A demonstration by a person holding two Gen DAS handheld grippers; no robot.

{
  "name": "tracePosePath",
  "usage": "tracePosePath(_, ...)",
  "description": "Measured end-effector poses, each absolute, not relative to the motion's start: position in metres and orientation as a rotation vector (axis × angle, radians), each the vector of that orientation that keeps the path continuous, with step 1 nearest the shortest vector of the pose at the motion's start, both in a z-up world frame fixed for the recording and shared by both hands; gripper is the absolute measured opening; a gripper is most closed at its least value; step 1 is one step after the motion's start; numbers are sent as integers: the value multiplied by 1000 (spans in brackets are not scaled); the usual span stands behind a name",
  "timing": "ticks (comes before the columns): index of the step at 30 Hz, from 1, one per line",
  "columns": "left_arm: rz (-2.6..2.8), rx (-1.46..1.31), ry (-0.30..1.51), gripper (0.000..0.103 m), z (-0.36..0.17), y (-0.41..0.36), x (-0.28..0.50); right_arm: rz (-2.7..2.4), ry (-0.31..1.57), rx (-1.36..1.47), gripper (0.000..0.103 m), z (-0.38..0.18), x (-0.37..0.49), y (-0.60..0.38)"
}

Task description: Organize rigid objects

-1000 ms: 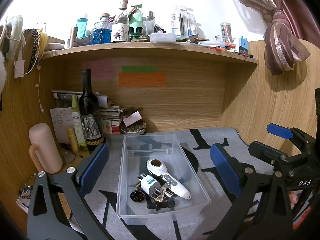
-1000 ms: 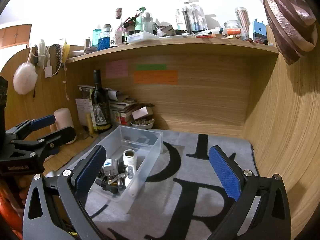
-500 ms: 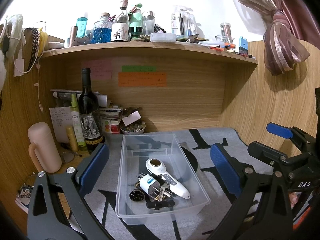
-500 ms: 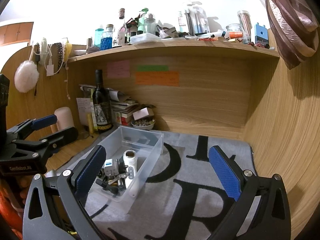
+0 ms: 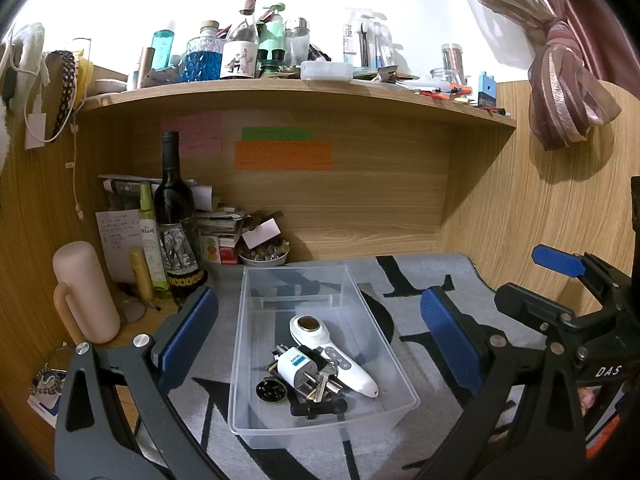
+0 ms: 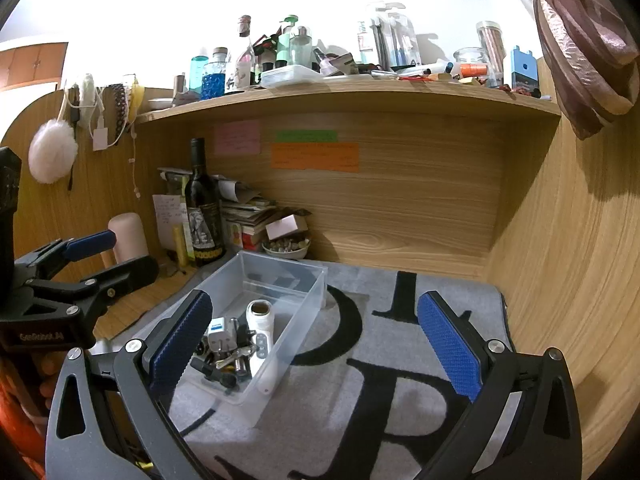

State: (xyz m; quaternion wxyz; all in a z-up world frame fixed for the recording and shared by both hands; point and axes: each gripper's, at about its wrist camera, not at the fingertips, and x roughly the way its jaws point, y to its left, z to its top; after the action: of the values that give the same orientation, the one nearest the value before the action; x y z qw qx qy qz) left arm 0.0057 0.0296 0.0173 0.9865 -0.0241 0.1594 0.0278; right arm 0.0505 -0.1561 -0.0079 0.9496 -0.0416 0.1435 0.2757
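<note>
Both tongs, left tongs [image 5: 318, 336] and right tongs [image 6: 316, 336], gape released; clear bin [image 5: 400, 360] sits mid-frame, wine bottle [image 5: 174, 216] upper left.

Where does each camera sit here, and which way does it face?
Left wrist: on the left claw, open, facing the clear plastic bin head-on; the right claw enters at right.
Right wrist: on the right claw, open, over the grey lettered mat; bin lower left.
Shared: bin, dark wine bottle, wooden shelf.
</note>
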Motion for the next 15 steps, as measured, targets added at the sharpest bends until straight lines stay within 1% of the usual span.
tracePosePath(15,50,-54,325,103,16,30,8,562,292,-84,103,-8,51,-156)
